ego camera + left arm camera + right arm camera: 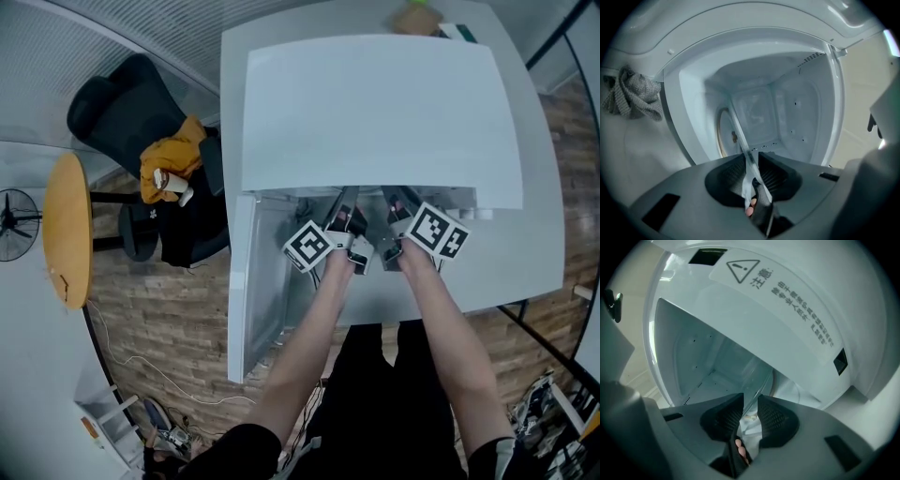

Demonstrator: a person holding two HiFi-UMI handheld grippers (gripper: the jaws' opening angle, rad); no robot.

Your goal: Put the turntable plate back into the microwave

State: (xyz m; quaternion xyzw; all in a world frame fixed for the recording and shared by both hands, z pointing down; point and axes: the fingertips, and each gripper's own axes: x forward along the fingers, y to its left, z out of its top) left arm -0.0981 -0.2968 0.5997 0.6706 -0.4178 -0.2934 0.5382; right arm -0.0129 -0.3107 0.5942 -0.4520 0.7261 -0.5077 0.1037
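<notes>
We hold the round clear glass turntable plate (739,136) at the mouth of the white box-shaped microwave (375,112), its far part already reaching into the cavity and not yet set down. The left gripper (751,159) is clamped on the plate's near rim, and the right gripper (751,404) has its dark ribbed pads closed on the rim beside it, with the glass (759,385) running out between them. In the head view both grippers (345,211) (398,211) sit side by side under the front edge of the oven's top, just right of the white door (251,281), which is swung open to the left.

To do this step well, we judge that both grippers should go in together at the same height so the glass does not twist between the 2 grips. The plate should stay clear of the opening's frame and side walls. It then has to be centred over the small brown hub (734,137) in the round recess of the cavity floor before we lower it – releasing only once it rests flat.

Counting: 1 microwave, 1 door, 1 glass plate, 1 hub and 2 grippers – plus 1 crumpled grey cloth (633,93) beside the oven and 1 white table (525,262) under it.
</notes>
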